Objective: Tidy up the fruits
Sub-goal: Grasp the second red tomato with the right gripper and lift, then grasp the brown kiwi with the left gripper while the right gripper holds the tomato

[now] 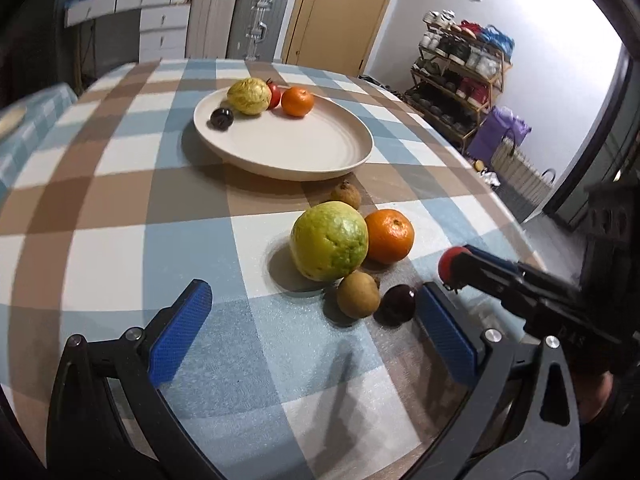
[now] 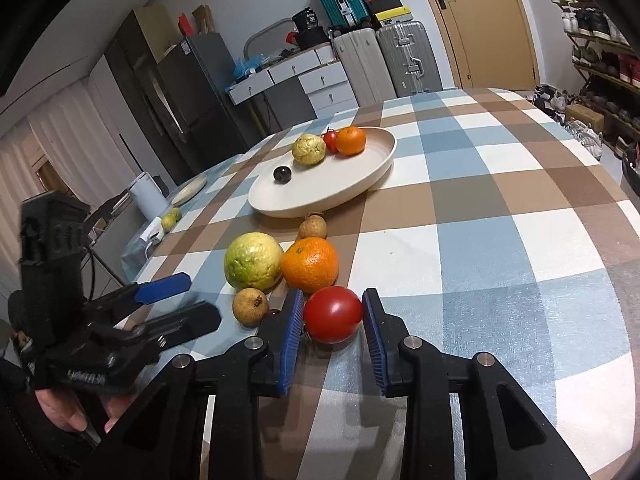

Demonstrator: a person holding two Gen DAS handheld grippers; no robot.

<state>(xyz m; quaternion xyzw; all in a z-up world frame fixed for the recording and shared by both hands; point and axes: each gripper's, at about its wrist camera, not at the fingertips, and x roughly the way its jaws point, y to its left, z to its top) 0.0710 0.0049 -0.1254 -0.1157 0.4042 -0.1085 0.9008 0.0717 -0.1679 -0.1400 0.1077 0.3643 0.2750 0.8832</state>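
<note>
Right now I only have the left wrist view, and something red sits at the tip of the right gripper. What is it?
Observer: A tomato, between the blue pads of the right gripper. Both pads appear to touch it.
Operator: Is it clear of the other fruit?
Observer: The orange sits just beyond it. I cannot tell whether they touch.
Operator: Anything past the table's far left edge?
Observer: A greenish fruit lies beside a white container.
</note>
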